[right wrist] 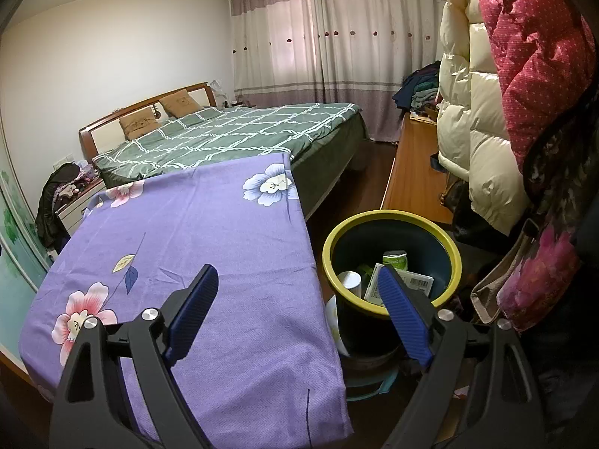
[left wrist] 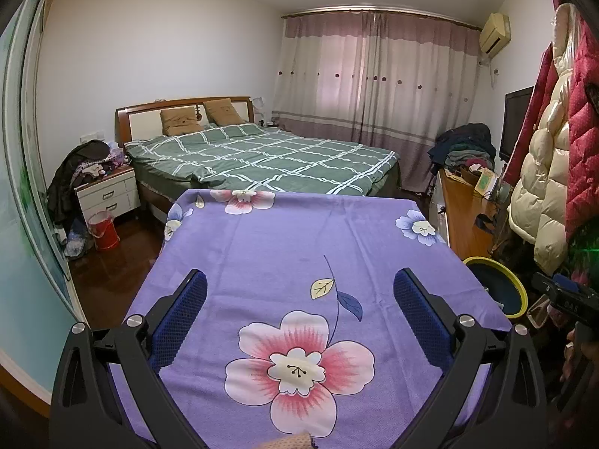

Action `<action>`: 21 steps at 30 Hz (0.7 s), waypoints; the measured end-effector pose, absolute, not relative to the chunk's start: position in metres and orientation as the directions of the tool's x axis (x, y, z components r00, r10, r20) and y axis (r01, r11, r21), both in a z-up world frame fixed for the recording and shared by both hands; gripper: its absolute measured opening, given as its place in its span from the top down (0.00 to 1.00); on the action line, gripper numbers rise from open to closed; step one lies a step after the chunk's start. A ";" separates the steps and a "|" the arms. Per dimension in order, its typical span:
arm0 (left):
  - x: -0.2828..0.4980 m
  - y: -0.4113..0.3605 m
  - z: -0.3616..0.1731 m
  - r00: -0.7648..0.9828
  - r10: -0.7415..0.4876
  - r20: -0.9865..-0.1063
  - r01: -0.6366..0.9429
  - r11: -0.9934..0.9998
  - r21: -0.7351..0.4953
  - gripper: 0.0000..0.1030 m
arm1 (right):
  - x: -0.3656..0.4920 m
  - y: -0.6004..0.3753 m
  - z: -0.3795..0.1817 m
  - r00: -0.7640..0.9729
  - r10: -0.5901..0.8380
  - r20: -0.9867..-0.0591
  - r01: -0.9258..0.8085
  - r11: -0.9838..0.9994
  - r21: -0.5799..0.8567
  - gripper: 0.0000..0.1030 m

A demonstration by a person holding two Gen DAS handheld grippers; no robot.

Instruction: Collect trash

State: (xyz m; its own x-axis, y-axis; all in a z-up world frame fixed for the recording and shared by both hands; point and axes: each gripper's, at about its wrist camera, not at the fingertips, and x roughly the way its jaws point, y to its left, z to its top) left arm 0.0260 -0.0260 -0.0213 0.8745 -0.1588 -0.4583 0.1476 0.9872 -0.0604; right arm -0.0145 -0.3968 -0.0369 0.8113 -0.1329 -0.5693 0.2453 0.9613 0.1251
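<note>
A dark bin with a yellow-green rim (right wrist: 389, 220) stands on the floor right of the table; it also shows in the left wrist view (left wrist: 498, 265). Inside lie a green can (right wrist: 395, 260), a white box with a barcode (right wrist: 411, 282) and a white cup (right wrist: 350, 280). My right gripper (right wrist: 299, 292) is open and empty, over the table's right edge beside the bin. My left gripper (left wrist: 299, 292) is open and empty above the purple flowered tablecloth (left wrist: 284, 239). The right gripper's body shows at the right edge of the left wrist view (left wrist: 565, 295).
A bed with a green checked cover (left wrist: 262, 157) stands behind the table. Puffy coats (right wrist: 486, 112) hang at the right over a wooden cabinet (right wrist: 411, 172). A nightstand (left wrist: 108, 194) and a red bucket (left wrist: 103, 228) stand at the left. A small tan item (left wrist: 292, 441) lies at the table's near edge.
</note>
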 end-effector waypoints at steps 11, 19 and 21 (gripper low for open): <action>0.026 -0.027 -0.023 0.873 -0.164 -0.459 0.155 0.986 -0.059 0.05 | -0.014 -0.397 -0.037 0.811 -0.132 -0.570 0.245 0.961 0.126 0.20; 0.028 -0.029 -0.024 0.870 -0.175 -0.462 0.167 0.984 -0.059 0.05 | -0.014 -0.397 -0.037 0.811 -0.132 -0.570 0.246 0.961 0.126 0.20; 0.028 -0.030 -0.024 0.872 -0.169 -0.459 0.162 0.985 -0.055 0.05 | -0.014 -0.397 -0.037 0.810 -0.132 -0.571 0.246 0.961 0.126 0.19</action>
State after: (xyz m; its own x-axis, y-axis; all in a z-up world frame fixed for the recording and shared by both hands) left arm 0.0278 -0.0295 -0.0239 0.8719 -0.1694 -0.4595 0.1624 0.9852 -0.0550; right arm -0.0137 -0.3968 -0.0365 0.8104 -0.1322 -0.5707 0.2458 0.9611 0.1264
